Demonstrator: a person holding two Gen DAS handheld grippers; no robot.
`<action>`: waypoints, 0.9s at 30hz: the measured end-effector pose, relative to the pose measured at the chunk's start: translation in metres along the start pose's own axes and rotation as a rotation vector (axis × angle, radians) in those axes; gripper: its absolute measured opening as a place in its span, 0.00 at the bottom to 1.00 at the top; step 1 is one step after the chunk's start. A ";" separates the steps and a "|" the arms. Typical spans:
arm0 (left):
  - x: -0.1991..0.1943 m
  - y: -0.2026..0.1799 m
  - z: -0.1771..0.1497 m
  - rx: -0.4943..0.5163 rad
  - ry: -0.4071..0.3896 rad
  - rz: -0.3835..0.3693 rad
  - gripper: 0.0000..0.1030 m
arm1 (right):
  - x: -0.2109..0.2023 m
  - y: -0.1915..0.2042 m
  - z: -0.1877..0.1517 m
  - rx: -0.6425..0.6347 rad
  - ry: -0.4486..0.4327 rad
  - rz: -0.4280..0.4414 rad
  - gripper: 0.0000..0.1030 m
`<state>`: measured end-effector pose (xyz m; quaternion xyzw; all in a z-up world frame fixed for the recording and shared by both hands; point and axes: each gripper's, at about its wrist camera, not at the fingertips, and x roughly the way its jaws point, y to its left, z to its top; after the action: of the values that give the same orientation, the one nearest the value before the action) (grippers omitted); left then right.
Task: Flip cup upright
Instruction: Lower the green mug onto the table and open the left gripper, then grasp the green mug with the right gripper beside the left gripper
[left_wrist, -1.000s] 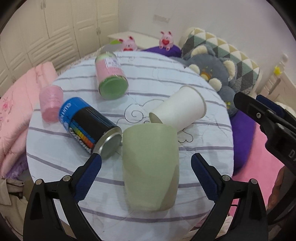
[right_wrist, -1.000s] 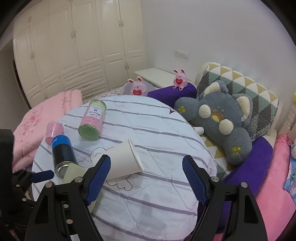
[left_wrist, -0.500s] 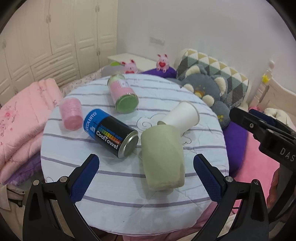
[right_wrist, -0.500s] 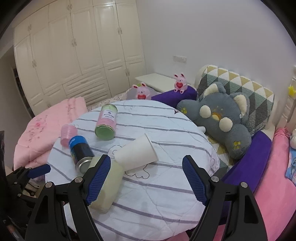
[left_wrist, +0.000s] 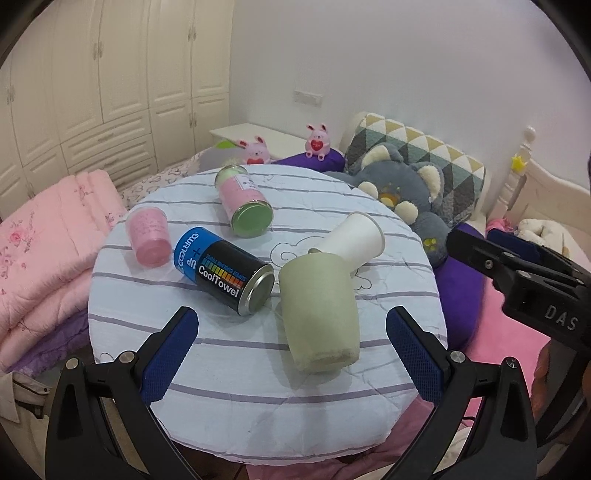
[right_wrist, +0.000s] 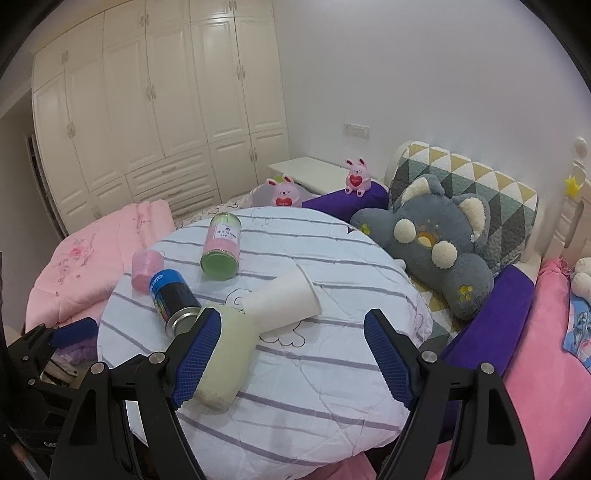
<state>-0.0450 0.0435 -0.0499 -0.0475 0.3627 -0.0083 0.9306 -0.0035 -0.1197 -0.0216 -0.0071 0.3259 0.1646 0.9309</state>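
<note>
Your left gripper (left_wrist: 291, 352) fills the bottom of its view with both blue pads spread wide and nothing between them. Your right gripper (right_wrist: 291, 360) is likewise released at the bottom of its view, its left pad overlapping the green cup in the picture, though you cannot tell from here whether they touch.

Just beyond the left pads, in the lower centre of the frame, the green cup (left_wrist: 319, 308) lies on its side on the striped round table (left_wrist: 229, 373). Its other end sits against the white paper cup (left_wrist: 352, 240), also tipped over, right of centre. To the left of the green cup lies the CoolTowel can (left_wrist: 223, 269), metal end toward you.

Farther up the frame are the small pink cup (left_wrist: 147, 236) at left and the pink jar with green lid (left_wrist: 245, 201) at centre. The grey plush pillow (left_wrist: 402, 188) sits behind the table at upper right.
</note>
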 end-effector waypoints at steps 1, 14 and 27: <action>0.000 0.000 0.000 -0.001 0.006 0.004 1.00 | 0.001 0.001 0.000 -0.001 0.003 0.002 0.79; 0.021 -0.006 -0.005 0.052 0.068 0.050 1.00 | 0.036 -0.002 -0.008 0.064 0.149 0.103 0.79; 0.046 -0.007 -0.015 0.097 0.160 0.049 1.00 | 0.082 -0.001 -0.015 0.140 0.319 0.186 0.79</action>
<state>-0.0212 0.0326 -0.0910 0.0070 0.4361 -0.0070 0.8999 0.0484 -0.0979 -0.0835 0.0615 0.4793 0.2235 0.8465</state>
